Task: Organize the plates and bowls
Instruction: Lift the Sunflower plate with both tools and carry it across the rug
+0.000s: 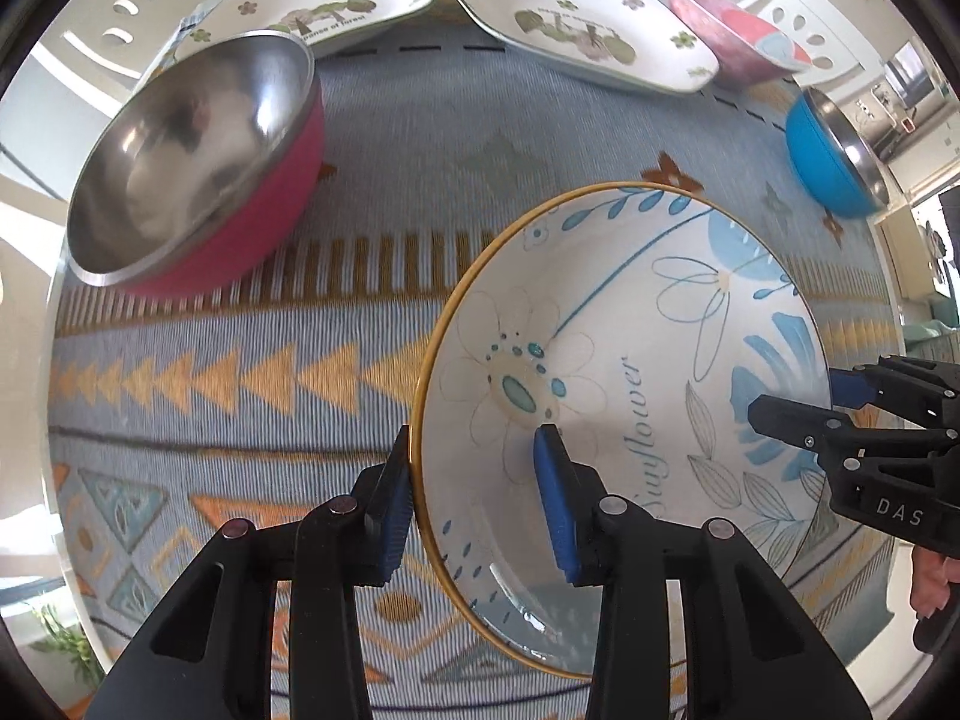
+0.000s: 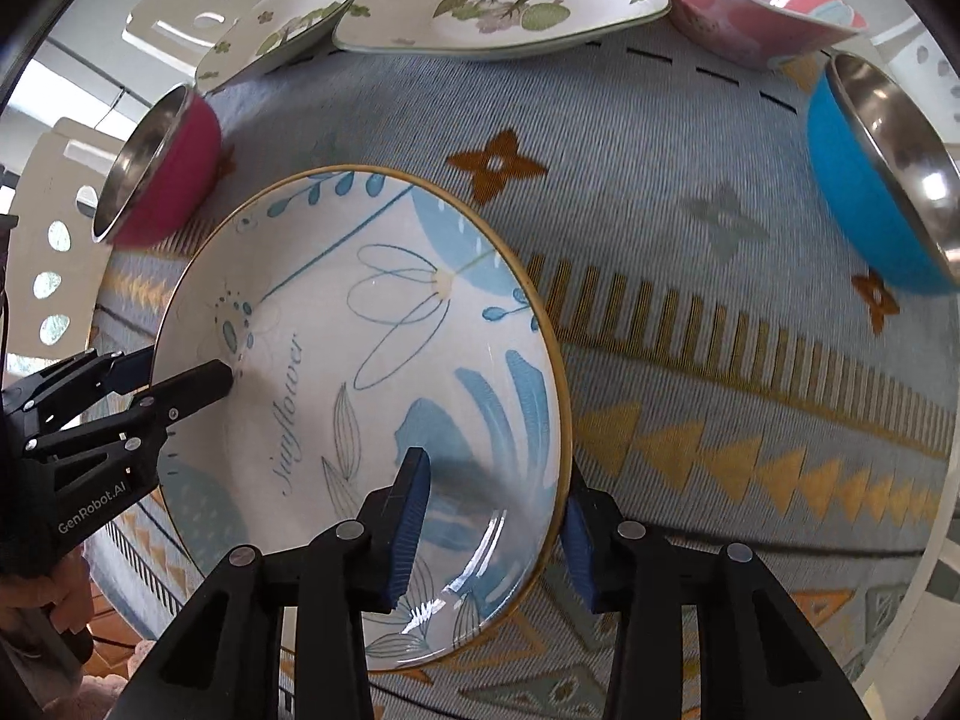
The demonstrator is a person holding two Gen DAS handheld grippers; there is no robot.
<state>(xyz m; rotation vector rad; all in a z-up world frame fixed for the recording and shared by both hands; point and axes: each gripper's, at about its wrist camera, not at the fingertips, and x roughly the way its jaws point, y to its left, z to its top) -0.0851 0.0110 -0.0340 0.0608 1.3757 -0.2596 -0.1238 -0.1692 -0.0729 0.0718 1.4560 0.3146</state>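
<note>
I have the wide white ceramic bowl with a yellow rim and blue flower print (image 1: 624, 396) pinched from both sides, over the blue-grey woven tablecloth with orange triangles (image 1: 384, 138). My left gripper (image 1: 474, 498) straddles the bowl's left rim: one blue-padded finger sits outside the yellow edge, the other inside on the white wall, both pads pressed on it, so it is clamped on the bowl. My right gripper (image 2: 492, 522) does the same on the opposite rim, inner finger on the blue leaf print, outer finger behind the edge, also gripping. In the left wrist view the right gripper shows at the far right edge biting the rim; in the right wrist view the left one shows at the left edge, a hand (image 2: 36, 606) under it. The bowl is tilted in both views; whether it touches the cloth I cannot tell. It is empty, just the "Sunflower" lettering inside. Around it: a steel bowl with a magenta outside (image 1: 198, 162) to the left, empty; a steel bowl with a blue outside (image 1: 834, 156) to the right, well apart, inside not clear. At the far edge two white squarish plates with green and pink flower print (image 1: 324, 6) (image 1: 588, 30) lie side by side, nearly touching, nothing on them. Just right of them stands a pink patterned bowl (image 1: 732, 30), empty.
</note>
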